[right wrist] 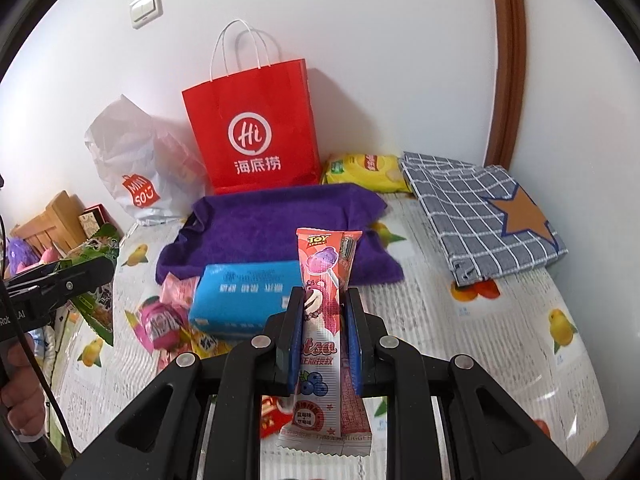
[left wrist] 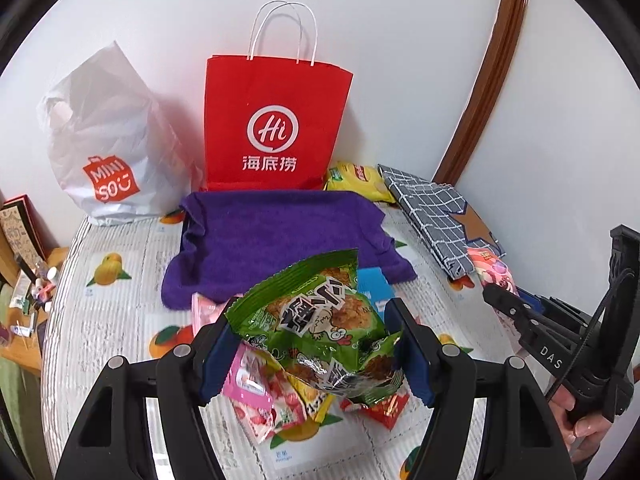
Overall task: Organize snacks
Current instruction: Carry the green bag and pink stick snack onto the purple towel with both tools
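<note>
My left gripper (left wrist: pixel 314 318) is shut on a puffy green snack bag (left wrist: pixel 320 328), which hangs above a heap of pink, yellow and red snack packets (left wrist: pixel 272 396) on the table. My right gripper (right wrist: pixel 325 308) is shut on a slim pink lollipop packet (right wrist: pixel 326 280) held upright; it also shows at the right of the left wrist view as the pink packet (left wrist: pixel 494 276). A blue box (right wrist: pixel 240 300) and more pink packets (right wrist: pixel 164 320) lie in front of a purple towel (right wrist: pixel 276 224). A red paper bag (right wrist: pixel 252 132) stands behind the towel.
A white plastic shopping bag (left wrist: pixel 108 160) stands left of the red bag. A yellow chip bag (right wrist: pixel 364 172) and a folded grey checked cloth bin (right wrist: pixel 484 216) lie at the back right. The fruit-print tablecloth (right wrist: pixel 500 340) covers the table; clutter sits beyond its left edge.
</note>
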Demonstrator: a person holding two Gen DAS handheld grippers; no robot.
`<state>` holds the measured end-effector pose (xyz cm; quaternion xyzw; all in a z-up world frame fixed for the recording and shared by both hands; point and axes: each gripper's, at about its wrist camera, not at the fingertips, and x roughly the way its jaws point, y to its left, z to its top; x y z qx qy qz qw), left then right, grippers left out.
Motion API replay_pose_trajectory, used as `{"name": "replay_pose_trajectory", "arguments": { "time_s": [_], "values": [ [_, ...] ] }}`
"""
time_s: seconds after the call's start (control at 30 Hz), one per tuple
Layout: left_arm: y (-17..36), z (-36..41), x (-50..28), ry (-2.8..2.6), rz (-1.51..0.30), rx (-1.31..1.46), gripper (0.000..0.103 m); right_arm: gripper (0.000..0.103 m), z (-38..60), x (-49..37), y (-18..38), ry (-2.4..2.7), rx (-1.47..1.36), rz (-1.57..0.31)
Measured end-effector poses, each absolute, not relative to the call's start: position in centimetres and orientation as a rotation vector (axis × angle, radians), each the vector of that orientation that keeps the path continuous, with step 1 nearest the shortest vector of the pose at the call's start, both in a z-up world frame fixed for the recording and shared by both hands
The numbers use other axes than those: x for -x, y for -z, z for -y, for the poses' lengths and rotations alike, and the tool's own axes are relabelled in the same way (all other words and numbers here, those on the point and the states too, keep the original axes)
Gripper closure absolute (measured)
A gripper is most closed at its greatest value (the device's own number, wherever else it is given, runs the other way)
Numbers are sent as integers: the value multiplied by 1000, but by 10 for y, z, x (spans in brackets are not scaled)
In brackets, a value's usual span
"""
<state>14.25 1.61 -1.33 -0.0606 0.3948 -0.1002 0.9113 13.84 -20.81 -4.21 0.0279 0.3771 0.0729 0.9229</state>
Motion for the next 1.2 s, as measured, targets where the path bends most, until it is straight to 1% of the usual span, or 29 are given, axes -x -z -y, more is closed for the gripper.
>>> {"name": "replay_pose_trajectory", "arguments": {
  "time_s": [0.63, 1.2],
  "values": [
    [9, -21, -239, 187, -807, 118, 34, 84, 183, -248, 30, -209, -34, -757],
    [37, -55, -331, 119, -854, 105, 34, 84, 163, -357, 50, -252, -15, -793]
  ]
}}
